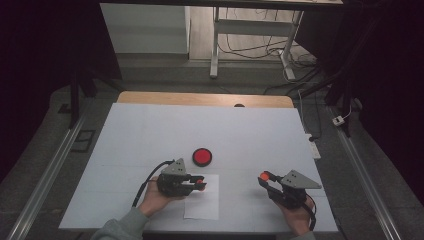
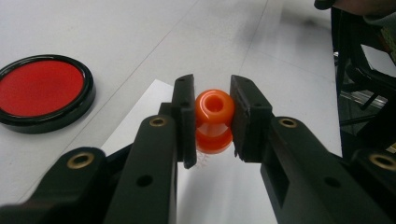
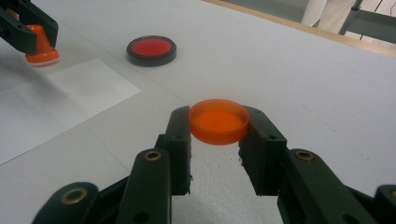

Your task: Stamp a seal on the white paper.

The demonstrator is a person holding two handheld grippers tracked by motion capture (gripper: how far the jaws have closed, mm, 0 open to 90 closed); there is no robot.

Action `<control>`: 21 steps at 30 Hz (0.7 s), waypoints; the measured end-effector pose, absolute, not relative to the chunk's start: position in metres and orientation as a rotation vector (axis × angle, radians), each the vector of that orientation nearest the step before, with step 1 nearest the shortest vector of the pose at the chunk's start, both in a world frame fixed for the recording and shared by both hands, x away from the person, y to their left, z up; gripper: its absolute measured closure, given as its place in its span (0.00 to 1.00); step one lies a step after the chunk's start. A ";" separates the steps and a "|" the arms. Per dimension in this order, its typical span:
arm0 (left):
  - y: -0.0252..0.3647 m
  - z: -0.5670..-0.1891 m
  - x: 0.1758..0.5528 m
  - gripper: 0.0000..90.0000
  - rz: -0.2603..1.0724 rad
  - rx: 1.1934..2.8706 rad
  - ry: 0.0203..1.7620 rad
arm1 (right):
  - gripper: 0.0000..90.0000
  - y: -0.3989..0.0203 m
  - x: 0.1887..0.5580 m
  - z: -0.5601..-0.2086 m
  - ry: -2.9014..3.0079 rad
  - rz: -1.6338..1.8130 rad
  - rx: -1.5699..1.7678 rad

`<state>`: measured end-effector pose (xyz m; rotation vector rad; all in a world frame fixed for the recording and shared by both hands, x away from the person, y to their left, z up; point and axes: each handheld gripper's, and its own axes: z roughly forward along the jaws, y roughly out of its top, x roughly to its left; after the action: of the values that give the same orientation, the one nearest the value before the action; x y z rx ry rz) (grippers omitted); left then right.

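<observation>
Orange stamp (image 2: 214, 120): clamped between the jaws of the left gripper (image 1: 198, 183); spool-shaped, hollow top facing the left gripper view's camera; in the right gripper view (image 3: 41, 46) held with its broad base just above the paper sheet, whether touching cannot be told.
Orange cap (image 3: 218, 121): round, shallow, open side up; pinched at its rim between the jaws of the right gripper (image 1: 265, 176); held over the bare desk.
Left gripper: at about 7 o'clock on the desk in the high view, pointing toward 3 o'clock; jaws shut on the stamp.
Right gripper: at about 5 o'clock on the desk, pointing toward 10 o'clock; jaws shut on the cap; well apart from the left gripper.
Paper sheet (image 1: 205, 205): white, flat on the desk near the front edge, under the stamp and reaching toward 6 o'clock.
Ink pad (image 1: 202, 156): round, black rim, red face, lid off; at 12 o'clock from the stamp, near it, just off the sheet's far edge.
Desk (image 1: 150, 130): white top, wooden strip along the far edge.
In the way: nothing between stamp and sheet, nor between stamp and ink pad.
</observation>
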<state>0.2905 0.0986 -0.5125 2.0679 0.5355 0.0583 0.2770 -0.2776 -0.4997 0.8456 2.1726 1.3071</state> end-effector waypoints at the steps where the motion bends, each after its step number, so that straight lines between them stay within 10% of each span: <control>1: 0.098 -0.513 0.291 0.81 0.058 2.069 0.537 | 0.72 -0.278 0.277 -0.500 2.173 1.307 0.846; 21: 0.090 -0.525 0.289 0.81 0.062 2.121 0.535 | 0.72 -0.277 0.277 -0.500 2.172 1.306 0.843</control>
<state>0.2886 0.0904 -0.5254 2.1205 0.5353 0.0616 0.2771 -0.2775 -0.4996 0.8430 2.1722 1.3064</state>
